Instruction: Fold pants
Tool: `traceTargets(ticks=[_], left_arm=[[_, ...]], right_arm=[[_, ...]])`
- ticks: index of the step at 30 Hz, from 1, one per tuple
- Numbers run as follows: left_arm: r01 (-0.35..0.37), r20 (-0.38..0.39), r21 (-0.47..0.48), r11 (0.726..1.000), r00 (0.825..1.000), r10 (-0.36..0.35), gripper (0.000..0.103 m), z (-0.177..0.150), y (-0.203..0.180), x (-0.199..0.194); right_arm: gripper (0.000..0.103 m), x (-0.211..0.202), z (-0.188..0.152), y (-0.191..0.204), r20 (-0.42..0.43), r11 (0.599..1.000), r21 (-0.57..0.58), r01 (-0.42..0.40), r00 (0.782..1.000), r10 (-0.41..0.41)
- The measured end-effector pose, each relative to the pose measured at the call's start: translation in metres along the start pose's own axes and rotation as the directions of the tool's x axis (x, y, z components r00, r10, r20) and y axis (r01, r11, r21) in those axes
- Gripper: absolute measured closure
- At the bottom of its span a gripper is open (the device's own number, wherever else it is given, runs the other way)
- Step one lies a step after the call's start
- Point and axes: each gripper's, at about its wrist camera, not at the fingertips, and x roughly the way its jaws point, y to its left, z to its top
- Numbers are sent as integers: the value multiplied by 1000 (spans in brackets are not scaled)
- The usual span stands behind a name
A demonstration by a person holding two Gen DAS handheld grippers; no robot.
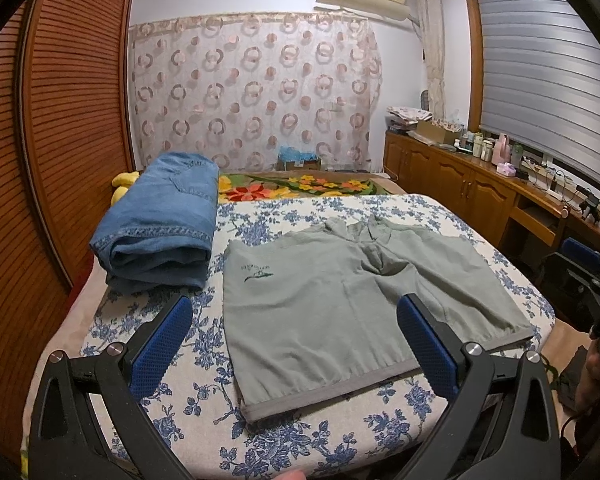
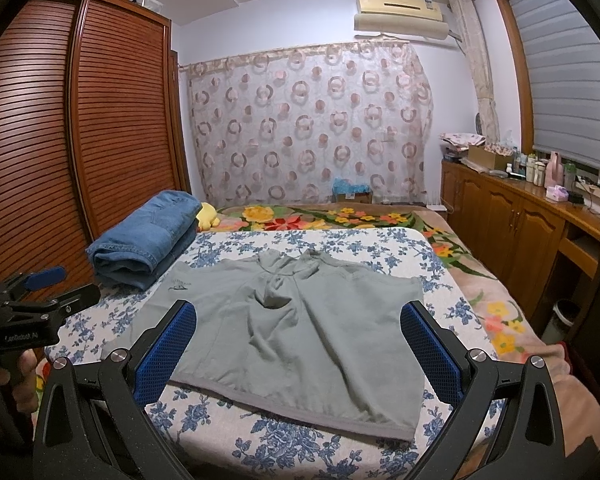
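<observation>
Grey-green shorts [image 1: 340,300] lie spread flat on the blue-flowered bed cover [image 1: 172,400], leg hems toward me and waist at the far side; they also show in the right wrist view [image 2: 300,332]. My left gripper [image 1: 294,316] is open and empty, held above the near hem of the left leg. My right gripper [image 2: 298,322] is open and empty, held above the near hems. The left gripper [image 2: 48,284] also shows at the left edge of the right wrist view, beside the bed.
Folded blue jeans [image 1: 160,228] lie on the bed's far left, also in the right wrist view [image 2: 148,236], with a yellow plush toy [image 2: 208,216] behind. A slatted wooden wardrobe [image 1: 68,120] stands left. Wooden cabinets [image 1: 480,188] with bottles run along the right.
</observation>
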Motion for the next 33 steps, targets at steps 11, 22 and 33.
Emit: traceTargets(ticks=[11, 22, 33], left_arm=[[-2, -87, -8, 1000, 996, 2, 1, -14, 28, 26], [11, -191, -34, 999, 981, -17, 3, -49, 54, 45], [63, -278, -74, 995, 957, -82, 31, -72, 60, 56]], right_arm=[[1, 19, 0, -10, -57, 998, -44, -35, 998, 32], [5, 37, 2, -16, -123, 997, -44, -67, 990, 62], [13, 53, -2, -17, -171, 995, -56, -80, 983, 69]])
